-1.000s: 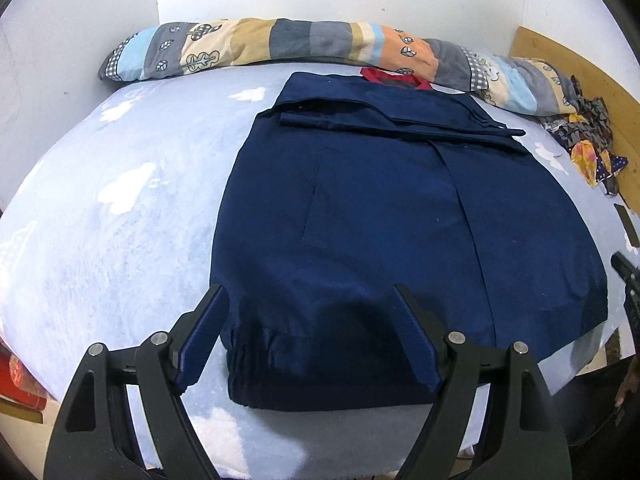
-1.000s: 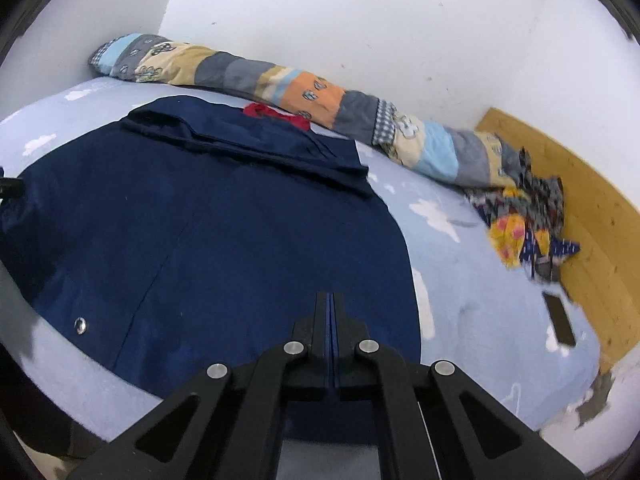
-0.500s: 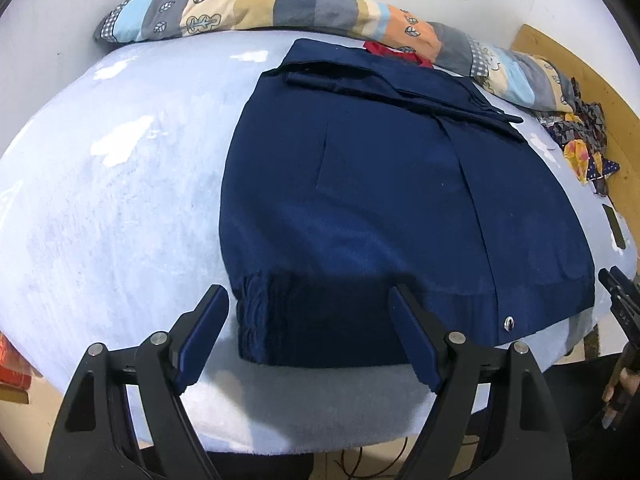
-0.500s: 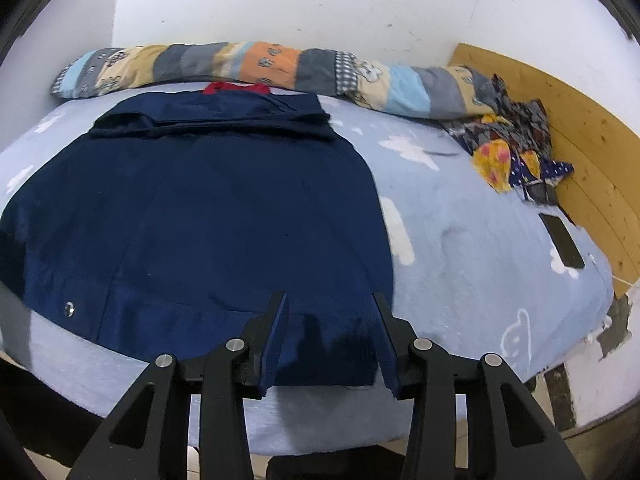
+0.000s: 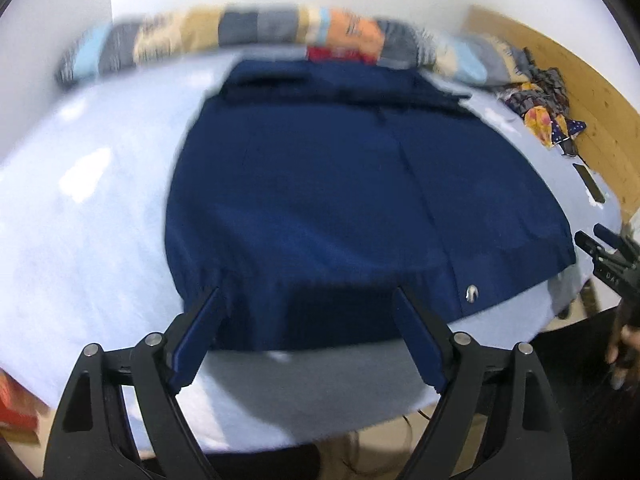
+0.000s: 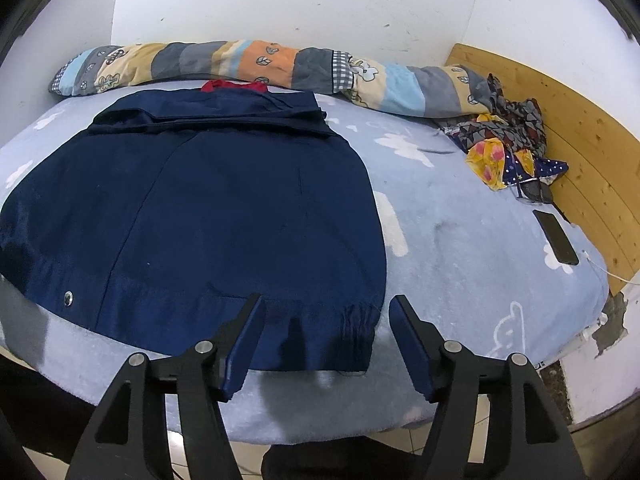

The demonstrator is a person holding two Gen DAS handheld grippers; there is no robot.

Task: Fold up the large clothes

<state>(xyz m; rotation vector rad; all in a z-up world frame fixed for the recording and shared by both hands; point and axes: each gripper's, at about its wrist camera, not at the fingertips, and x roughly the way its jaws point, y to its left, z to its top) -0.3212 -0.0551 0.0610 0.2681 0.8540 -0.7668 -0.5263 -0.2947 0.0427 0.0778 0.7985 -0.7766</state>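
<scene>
Gaping wide, the left gripper (image 5: 308, 308) holds nothing; its two blue-padded fingers straddle the near hem of the navy jacket (image 5: 340, 200), the left pad over the gathered corner of the hem, though whether the pads touch the cloth cannot be told from this blurred view. The right gripper (image 6: 326, 312) also stands open and empty, its fingers spread to either side of the jacket's (image 6: 208, 216) other near corner, where the elastic hem bunches into small pleats just ahead of the pads. From the left wrist view the right gripper (image 5: 596, 240) shows at the far right edge, beside the jacket's hem and off the side of the bed.

The jacket lies flat on the light blue bedsheet (image 6: 460, 240), folded into a broad panel with its hem toward the near edge of the bed and its collar end toward the wall. A metal snap (image 6: 68, 298) sits near the hem, and a bit of red lining (image 6: 234, 85) peeks out at the collar.

Beyond the collar, a long patchwork bolster (image 6: 260, 64) runs along the white wall (image 6: 300, 0). To the right, a crumpled heap of patterned cloth (image 6: 508, 144) lies against the wooden headboard (image 6: 584, 152), and a dark phone (image 6: 557, 237) rests on the sheet near it, well apart from the jacket.
</scene>
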